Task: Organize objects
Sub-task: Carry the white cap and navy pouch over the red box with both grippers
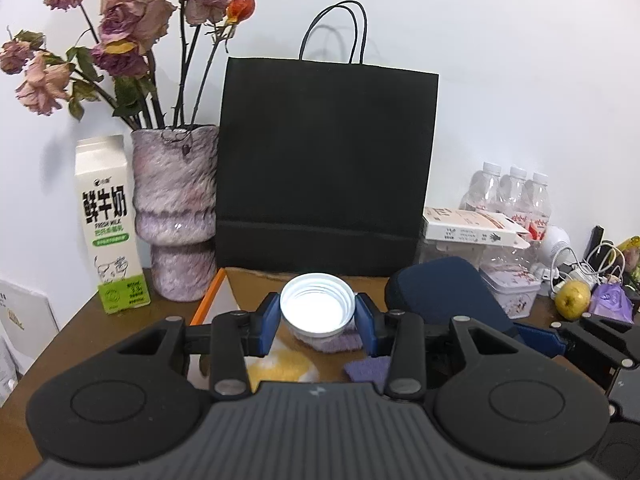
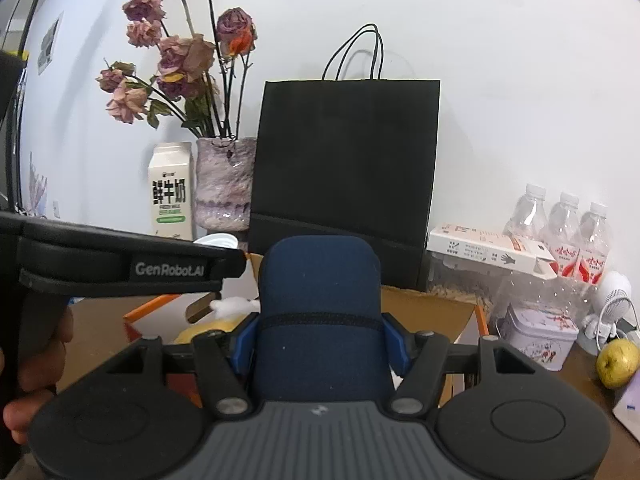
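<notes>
In the left wrist view my left gripper (image 1: pixel 317 312) is shut on a white round cup (image 1: pixel 316 306) with a ridged inner wall, one blue pad pressed to each side of it. The cup hangs over an open cardboard box (image 1: pixel 256 280) with an orange edge. Yellow, white and purple items lie inside the box. My right gripper (image 2: pixel 320 332) is shut on a navy blue soft pouch (image 2: pixel 320 280), which stands upright between the blue fingers above the same box (image 2: pixel 432 304). The pouch (image 1: pixel 440 292) also shows just right of the cup. The left gripper's black body crosses the left side of the right wrist view.
A black paper bag (image 1: pixel 326 168) stands against the wall behind the box. Left of it are a vase of dried roses (image 1: pixel 176 216) and a milk carton (image 1: pixel 108 224). To the right are water bottles (image 1: pixel 512 196), a white carton (image 1: pixel 472 228), a tin (image 2: pixel 538 336), a yellow-green fruit (image 1: pixel 572 300) and cables.
</notes>
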`<act>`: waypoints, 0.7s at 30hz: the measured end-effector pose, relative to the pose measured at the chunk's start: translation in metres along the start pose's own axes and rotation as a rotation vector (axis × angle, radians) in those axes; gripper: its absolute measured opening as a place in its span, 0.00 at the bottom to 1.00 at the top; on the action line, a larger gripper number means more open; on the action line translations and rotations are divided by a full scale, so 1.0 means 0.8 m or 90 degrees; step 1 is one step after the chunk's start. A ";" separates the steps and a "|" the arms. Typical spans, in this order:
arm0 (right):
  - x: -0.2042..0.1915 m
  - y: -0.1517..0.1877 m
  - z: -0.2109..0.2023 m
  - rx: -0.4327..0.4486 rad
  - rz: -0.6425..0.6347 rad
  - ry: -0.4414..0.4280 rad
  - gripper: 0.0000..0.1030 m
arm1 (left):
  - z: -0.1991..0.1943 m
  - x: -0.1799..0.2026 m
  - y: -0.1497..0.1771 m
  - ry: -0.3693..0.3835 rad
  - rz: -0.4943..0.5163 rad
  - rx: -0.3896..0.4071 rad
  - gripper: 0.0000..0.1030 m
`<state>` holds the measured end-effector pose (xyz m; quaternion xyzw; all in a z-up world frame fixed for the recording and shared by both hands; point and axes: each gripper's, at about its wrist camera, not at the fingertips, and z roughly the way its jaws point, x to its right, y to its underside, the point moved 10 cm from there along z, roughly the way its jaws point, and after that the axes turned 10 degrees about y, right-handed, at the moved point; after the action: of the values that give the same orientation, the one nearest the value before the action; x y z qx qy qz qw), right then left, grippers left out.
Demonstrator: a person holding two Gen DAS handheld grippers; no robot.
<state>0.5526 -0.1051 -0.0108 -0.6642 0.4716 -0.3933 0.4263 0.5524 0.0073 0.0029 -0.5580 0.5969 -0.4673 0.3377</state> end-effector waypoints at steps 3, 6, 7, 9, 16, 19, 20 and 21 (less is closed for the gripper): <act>0.000 -0.003 0.016 -0.004 -0.001 0.002 0.60 | 0.014 -0.003 -0.008 0.000 0.002 0.004 0.40; 0.004 -0.006 0.031 -0.006 -0.002 0.007 0.60 | 0.027 -0.006 -0.015 -0.002 0.003 0.009 0.40; 0.006 -0.006 0.036 -0.007 -0.002 0.009 0.60 | 0.030 -0.006 -0.016 -0.001 0.003 0.010 0.40; 0.009 -0.008 0.045 -0.010 -0.002 0.012 0.60 | 0.037 -0.007 -0.018 -0.003 0.005 0.009 0.40; 0.015 -0.007 0.072 -0.024 -0.001 0.019 0.60 | 0.056 -0.015 -0.018 -0.005 0.001 0.000 0.40; 0.018 -0.004 0.079 -0.031 -0.001 0.022 0.60 | 0.062 -0.018 -0.014 -0.005 -0.004 -0.008 0.40; 0.020 -0.003 0.082 -0.034 0.001 0.023 0.60 | 0.064 -0.019 -0.013 -0.006 -0.004 -0.010 0.40; 0.022 -0.002 0.084 -0.036 0.002 0.025 0.60 | 0.066 -0.020 -0.012 -0.006 -0.004 -0.012 0.40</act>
<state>0.6199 -0.1083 -0.0291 -0.6677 0.4917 -0.3920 0.3984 0.6070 0.0139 -0.0079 -0.5654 0.5979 -0.4599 0.3336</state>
